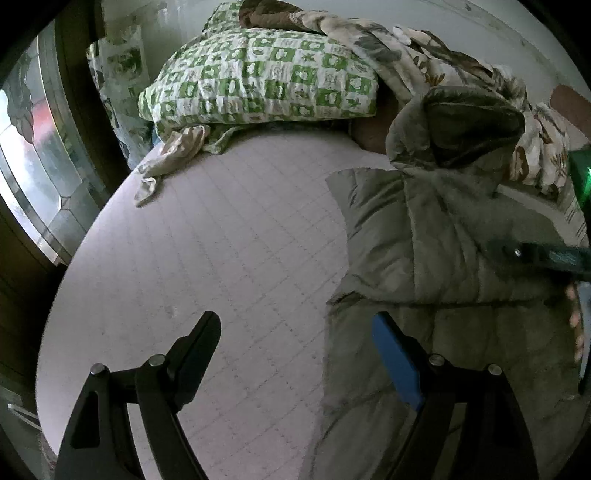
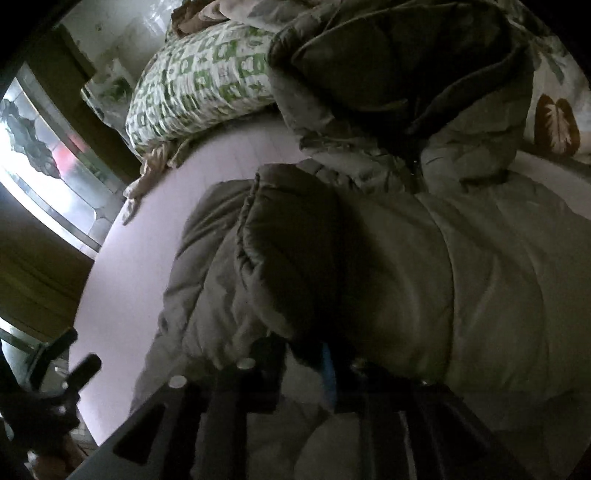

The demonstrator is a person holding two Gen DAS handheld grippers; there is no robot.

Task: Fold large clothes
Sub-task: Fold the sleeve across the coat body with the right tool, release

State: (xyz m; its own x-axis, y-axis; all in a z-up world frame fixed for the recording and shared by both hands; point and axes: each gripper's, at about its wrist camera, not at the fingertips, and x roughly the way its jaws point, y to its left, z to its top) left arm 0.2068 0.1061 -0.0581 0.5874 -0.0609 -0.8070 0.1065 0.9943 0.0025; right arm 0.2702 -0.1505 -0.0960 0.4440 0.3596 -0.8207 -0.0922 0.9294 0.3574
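Left gripper (image 1: 295,354) gapes wide over bare mattress (image 1: 221,240), holding nothing. Right gripper (image 2: 306,363), lower centre, blurred against the jacket (image 2: 424,266); grip indeterminate.

1. A bed (image 1: 229,236) with a pale pink gridded sheet fills the middle of the scene.
2. At its far end lies a green-and-white checked pillow (image 1: 258,81), with a leaf-print quilt (image 1: 399,48) heaped to its right.
3. A window (image 1: 33,166) on the left lets in bright daylight, framed in dark wood.
4. A pale wall (image 1: 480,22) stands behind the bedding.
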